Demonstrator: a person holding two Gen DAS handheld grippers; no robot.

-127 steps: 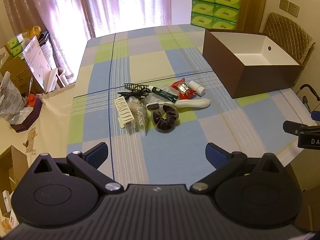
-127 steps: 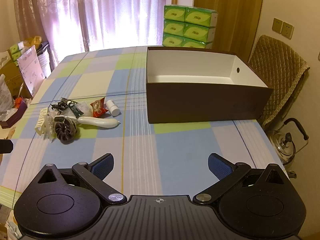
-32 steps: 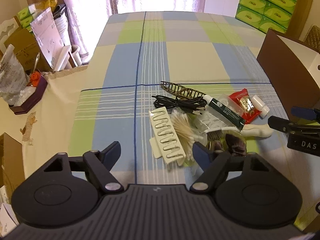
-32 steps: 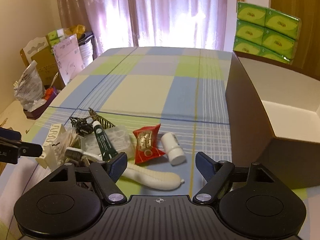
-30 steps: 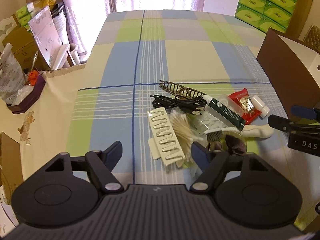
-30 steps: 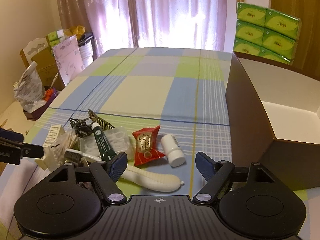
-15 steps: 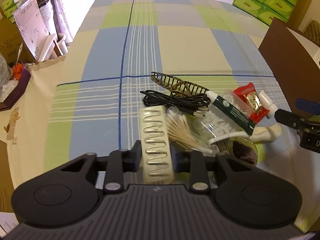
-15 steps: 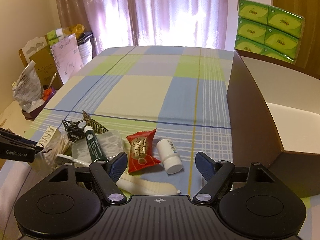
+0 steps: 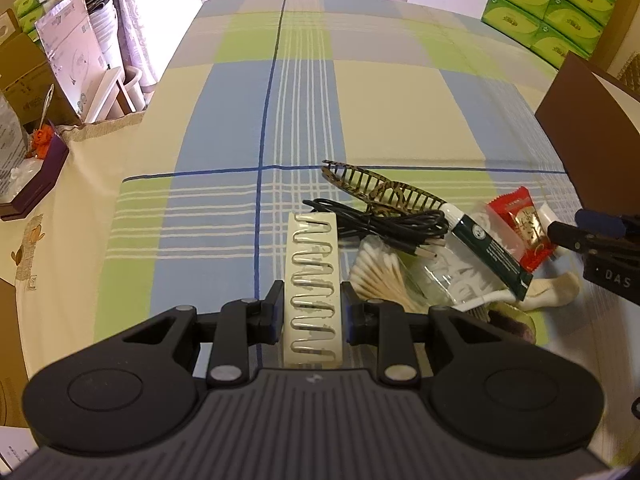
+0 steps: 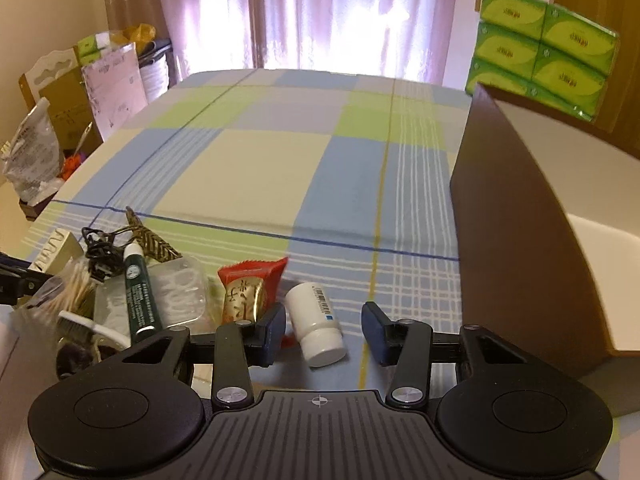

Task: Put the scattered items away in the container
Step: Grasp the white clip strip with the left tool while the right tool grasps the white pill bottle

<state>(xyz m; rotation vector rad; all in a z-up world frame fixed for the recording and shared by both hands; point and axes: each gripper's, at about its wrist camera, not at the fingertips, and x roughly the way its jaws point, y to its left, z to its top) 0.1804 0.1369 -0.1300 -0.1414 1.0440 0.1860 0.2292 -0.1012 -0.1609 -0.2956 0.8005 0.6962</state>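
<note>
left gripper (image 9: pixel 312 312): your jaws were clamped on the white hair clip (image 9: pixel 314 280), one pad on each long side, lower centre of the left wrist frame.
white hair clip: cream body with a silver zigzag wire, pointed up-frame over the checked tablecloth (image 9: pixel 248 92); can't tell if it was lifted.
right gripper (image 10: pixel 323 330): your jaws stood apart around the white bottle (image 10: pixel 316 328), neither pad touching it, lower centre of the right wrist frame.
white bottle: lay on its side on the cloth, cap toward the camera, just beside the red snack packet (image 10: pixel 248 288).
pile: cotton swabs (image 9: pixel 380 272), black cable (image 9: pixel 376 222), striped hair claw (image 9: pixel 380 188) and dark green tube (image 9: pixel 488 250) sat touching each other, right of centre in the left wrist frame; a white brush handle (image 9: pixel 552 292) lay below them.
container: brown box (image 10: pixel 516 216) with a white inside filled the right side of the right wrist frame, apart from the pile.
background: green tissue packs (image 10: pixel 540 44) at upper right, curtains (image 10: pixel 312 12) along the top.
</note>
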